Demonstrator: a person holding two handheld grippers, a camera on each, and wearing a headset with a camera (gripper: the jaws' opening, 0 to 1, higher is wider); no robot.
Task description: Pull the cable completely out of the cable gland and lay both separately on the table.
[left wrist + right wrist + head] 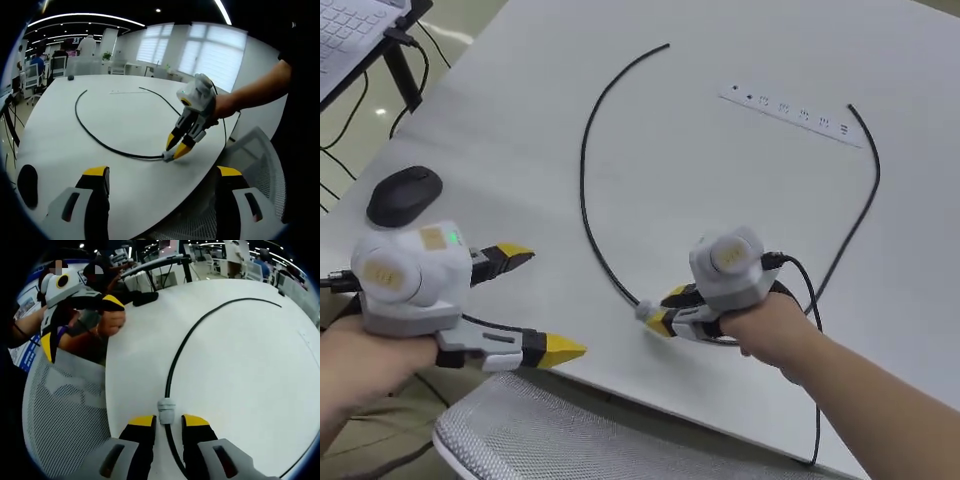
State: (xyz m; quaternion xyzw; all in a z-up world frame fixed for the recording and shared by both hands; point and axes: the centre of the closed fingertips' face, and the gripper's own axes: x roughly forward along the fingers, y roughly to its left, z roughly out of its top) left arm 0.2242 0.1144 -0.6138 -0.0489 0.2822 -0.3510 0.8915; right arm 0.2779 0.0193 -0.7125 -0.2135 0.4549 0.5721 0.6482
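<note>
Right gripper [167,422] jaws: drawn narrow and clamped on the rear end of the cable gland [166,411], tips low on the table [240,365].
Cable gland: pale grey, lying at the table's near edge, poking forward past the yellow tips; same spot in the head view [646,312] and in the left gripper view [168,156].
Cable [185,345]: black, threaded through the cable gland; short tail running back between the right jaws, long part leaving the gland's front.
Cable run, head view [585,190]: one wide arc flat on the table, free end far beyond the cable gland.
Right gripper, head view [665,308]: tips at the cable gland, right hand [775,325] wrapped around the body behind it.
Left gripper [162,172] jaws: spread wide, nothing between them, pointing toward the cable gland from well apart.
Left gripper, head view [545,300]: left of the cable gland, over the table's near edge, held by the left hand [360,360].
Computer mouse [404,195]: black, on the table, far left of the cable gland.
Power strip [790,112]: white, flat, far beyond the cable gland.
Power-strip cord [865,200]: black, curving down well right of the cable gland.
Mesh chair [520,440]: grey, just below the table edge nearest the cable gland.
</note>
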